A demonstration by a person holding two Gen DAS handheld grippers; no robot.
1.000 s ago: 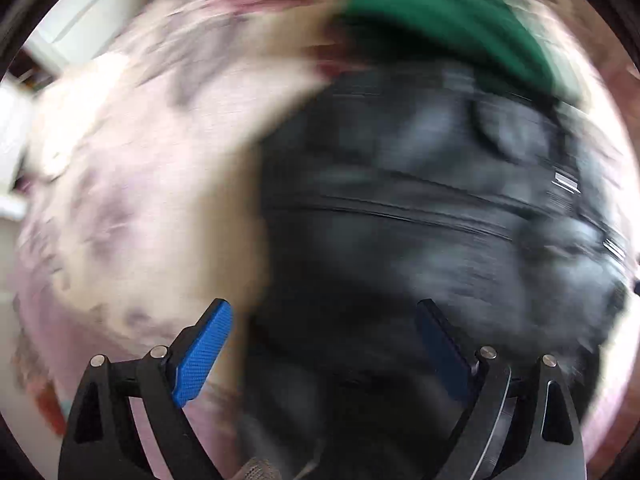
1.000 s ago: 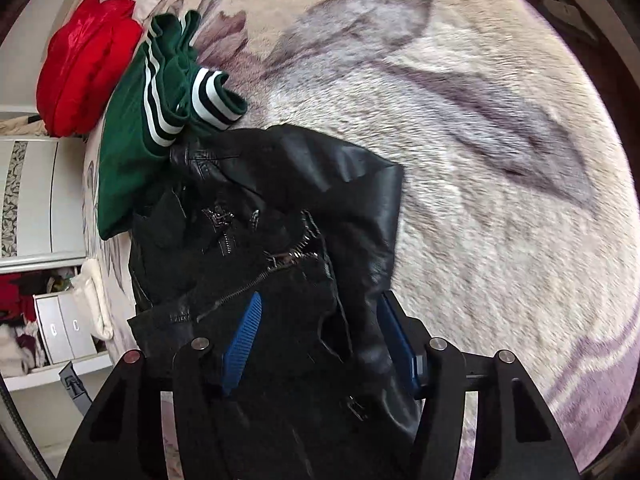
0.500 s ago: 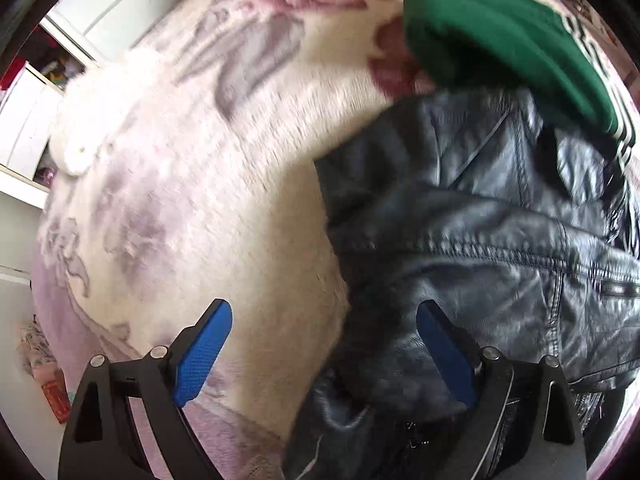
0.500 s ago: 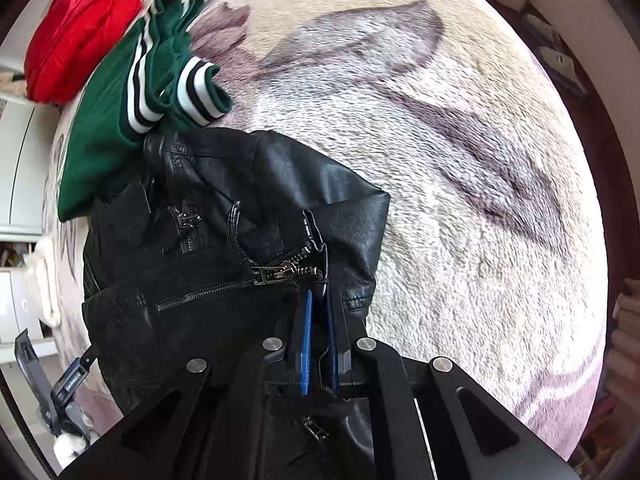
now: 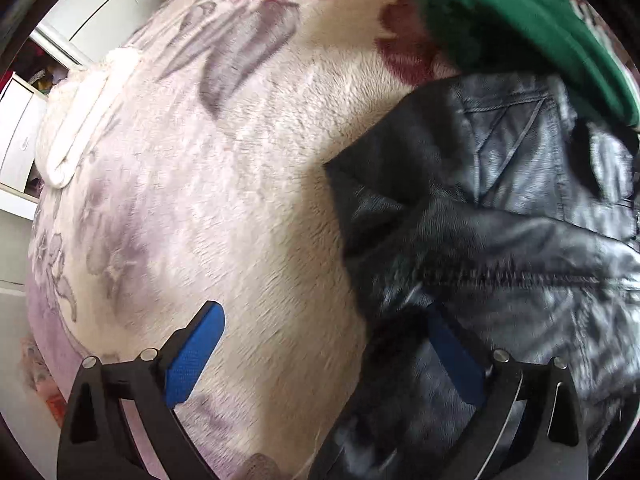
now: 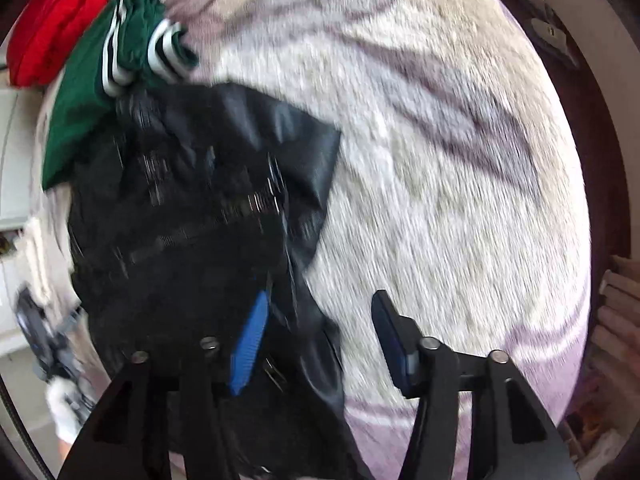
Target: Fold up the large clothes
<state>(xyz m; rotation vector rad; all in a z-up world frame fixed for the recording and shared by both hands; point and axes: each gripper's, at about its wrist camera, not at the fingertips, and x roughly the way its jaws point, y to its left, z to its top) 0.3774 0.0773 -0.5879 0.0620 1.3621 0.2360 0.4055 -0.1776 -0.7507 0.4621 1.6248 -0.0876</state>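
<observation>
A black leather jacket (image 5: 500,240) lies crumpled on a floral plush blanket (image 5: 220,200). My left gripper (image 5: 324,344) points down at the jacket's left edge. Its jaws are opening wide, with mostly blanket between them and the jacket's edge just inside the right pad (image 5: 456,360). In the right wrist view the jacket (image 6: 200,200) shows its zips, blurred. My right gripper (image 6: 320,328) hangs over the jacket's right edge. Its jaws are opening, and a flap of the jacket lies loose between them beside the left pad (image 6: 248,344).
A green garment with white stripes (image 6: 100,80) lies partly on the jacket's far end, and a red garment (image 6: 56,28) sits beyond it. The same green garment (image 5: 500,20) shows top right in the left wrist view. A white fluffy item (image 5: 76,128) and white cabinets (image 5: 20,132) are on the left.
The right gripper shut on the jacket's zip edge half a second ago and has now opened off it. The left gripper slid left, from over the jacket to its edge.
</observation>
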